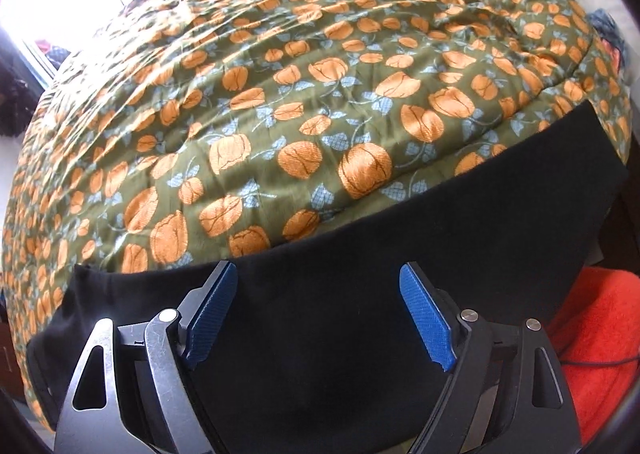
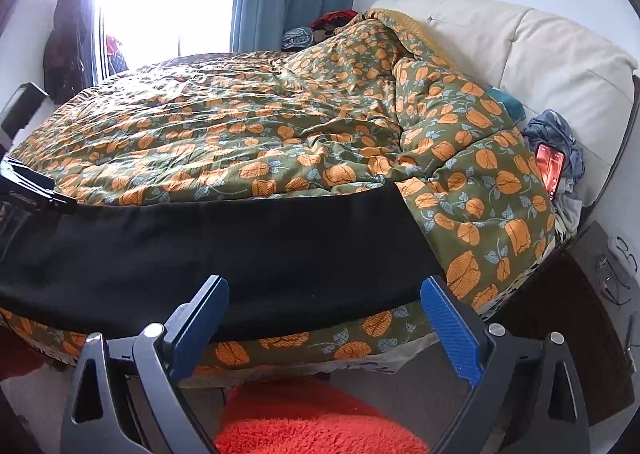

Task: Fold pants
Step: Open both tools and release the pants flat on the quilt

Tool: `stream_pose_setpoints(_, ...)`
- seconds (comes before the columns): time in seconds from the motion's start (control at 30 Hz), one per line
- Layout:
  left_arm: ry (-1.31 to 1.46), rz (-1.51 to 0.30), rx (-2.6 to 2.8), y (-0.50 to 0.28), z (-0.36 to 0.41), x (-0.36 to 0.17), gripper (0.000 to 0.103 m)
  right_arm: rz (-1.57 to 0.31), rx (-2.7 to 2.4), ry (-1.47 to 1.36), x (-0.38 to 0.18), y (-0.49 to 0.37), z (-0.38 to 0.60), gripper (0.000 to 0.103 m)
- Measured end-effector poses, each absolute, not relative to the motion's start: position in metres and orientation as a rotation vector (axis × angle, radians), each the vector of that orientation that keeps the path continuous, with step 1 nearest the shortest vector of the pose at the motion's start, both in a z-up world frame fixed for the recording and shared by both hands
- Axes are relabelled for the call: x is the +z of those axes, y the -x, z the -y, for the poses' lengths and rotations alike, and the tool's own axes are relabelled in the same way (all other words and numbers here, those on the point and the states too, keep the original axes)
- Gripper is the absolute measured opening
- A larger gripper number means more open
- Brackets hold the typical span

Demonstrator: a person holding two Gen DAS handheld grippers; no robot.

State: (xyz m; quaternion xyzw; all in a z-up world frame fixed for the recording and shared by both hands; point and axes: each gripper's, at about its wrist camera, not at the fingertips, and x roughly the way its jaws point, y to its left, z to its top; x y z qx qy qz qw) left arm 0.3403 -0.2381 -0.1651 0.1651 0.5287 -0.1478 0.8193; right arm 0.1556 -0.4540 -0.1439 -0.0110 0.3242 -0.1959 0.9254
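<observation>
Both grippers, left gripper [image 1: 316, 314] and right gripper [image 2: 324, 330], stood wide and empty over black pants [image 2: 240, 242] laid along the bedspread [image 2: 240, 125] edge; each should pinch one end squarely before folding.

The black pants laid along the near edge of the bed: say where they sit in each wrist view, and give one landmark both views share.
Left wrist view: the black fabric pants fill the lower half as a wide band, running under the open blue fingers.
Right wrist view: the same pants stretch from the left edge to right of centre, above the fingers.
Shared landmark: the green quilt with orange flowers beneath them.
</observation>
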Motion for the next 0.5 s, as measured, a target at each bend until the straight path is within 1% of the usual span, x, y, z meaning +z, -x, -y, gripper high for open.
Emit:
stream_pose_setpoints(0.2, -0.278, -1.132, -0.306, -0.353, 0.252, -0.166, 0.085, -0.673, -0.398, 0.029, -0.144, -0.159, 0.453, 0.096)
stream_pose_setpoints(0.37, -0.476, -1.097, -0.321, -0.338, 0.282, -0.186, 0.086, -0.674, -0.401, 0.029, -0.145, -0.158, 0.453, 0.096)
stream_pose_setpoints(0.5, -0.497, -1.133, -0.345, -0.318, 0.280, -0.202, 0.086, -0.678, -0.404, 0.018, -0.146, -0.156, 0.457, 0.096)
